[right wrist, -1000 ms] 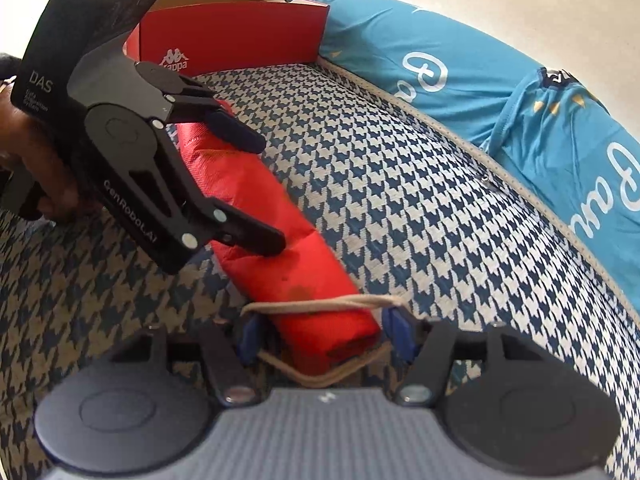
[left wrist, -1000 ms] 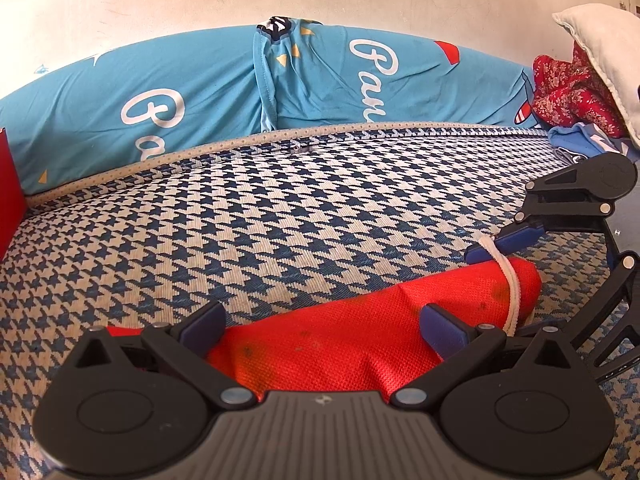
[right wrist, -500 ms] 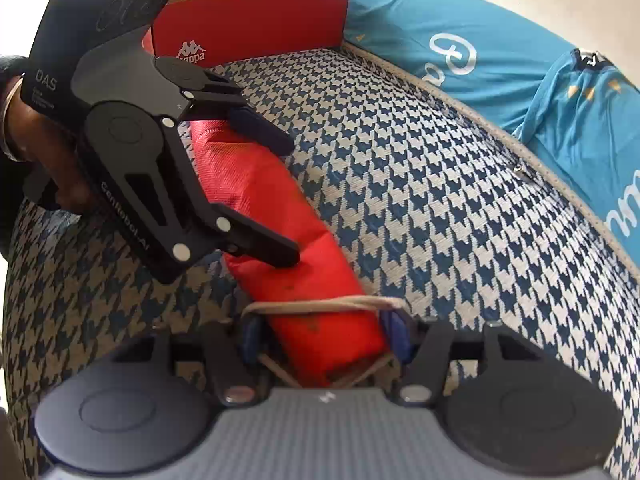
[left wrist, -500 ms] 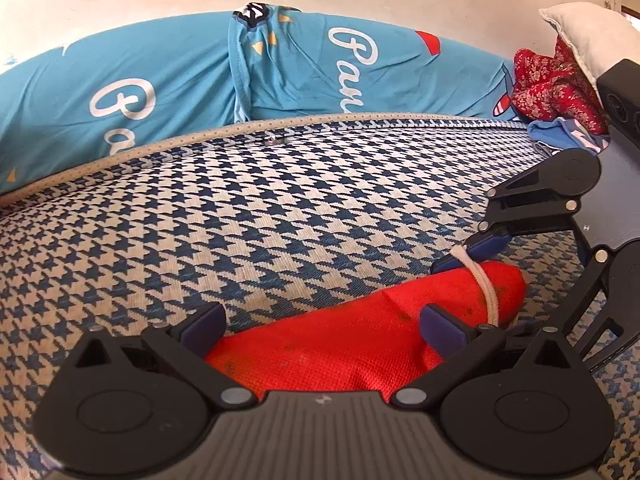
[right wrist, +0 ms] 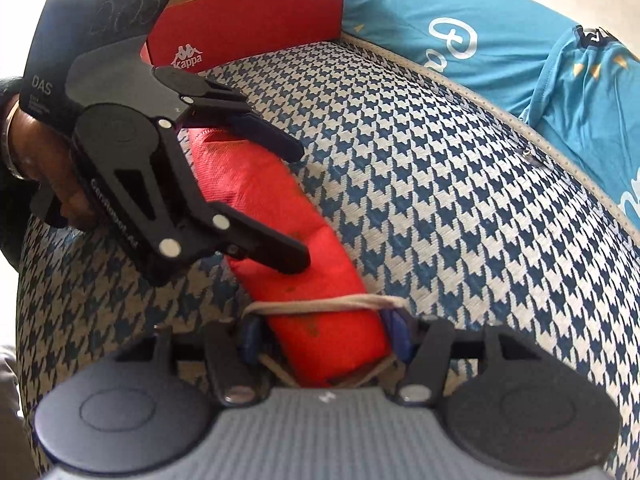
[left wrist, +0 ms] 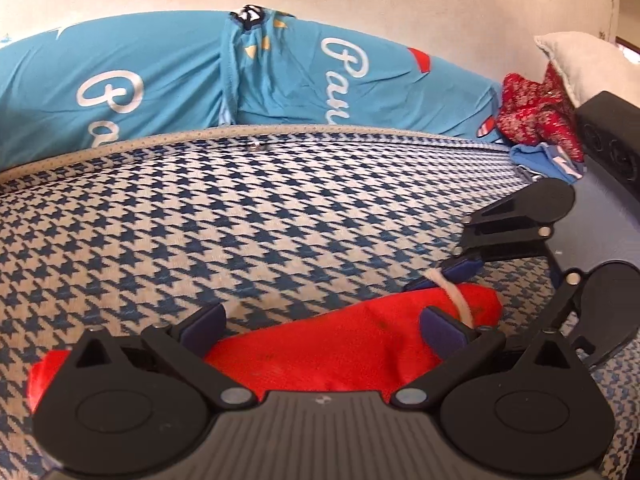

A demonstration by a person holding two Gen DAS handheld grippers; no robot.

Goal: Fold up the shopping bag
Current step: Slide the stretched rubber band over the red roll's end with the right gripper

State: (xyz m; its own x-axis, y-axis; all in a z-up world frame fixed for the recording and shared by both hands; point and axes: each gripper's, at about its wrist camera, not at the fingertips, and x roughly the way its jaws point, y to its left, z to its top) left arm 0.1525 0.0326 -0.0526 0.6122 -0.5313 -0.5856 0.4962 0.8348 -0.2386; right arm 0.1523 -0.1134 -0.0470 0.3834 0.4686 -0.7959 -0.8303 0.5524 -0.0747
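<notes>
The bag point(right wrist: 280, 216), rolled, lies on the bed point(right wrist: 440, 184). Left gripper point(right wrist: 298, 204) straddles it wide, seemingly pinning; right gripper point(right wrist: 324, 332) stretches a band point(right wrist: 320, 304) around its end.

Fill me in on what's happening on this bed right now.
A person with a handheld gripper in each hand is bundling a rolled red shopping bag on the houndstooth cover. The right gripper has a rubber band stretched across its fingers, straddling the near end of the roll. The left gripper stands open over the middle of the roll, apparently steadying it.
</notes>
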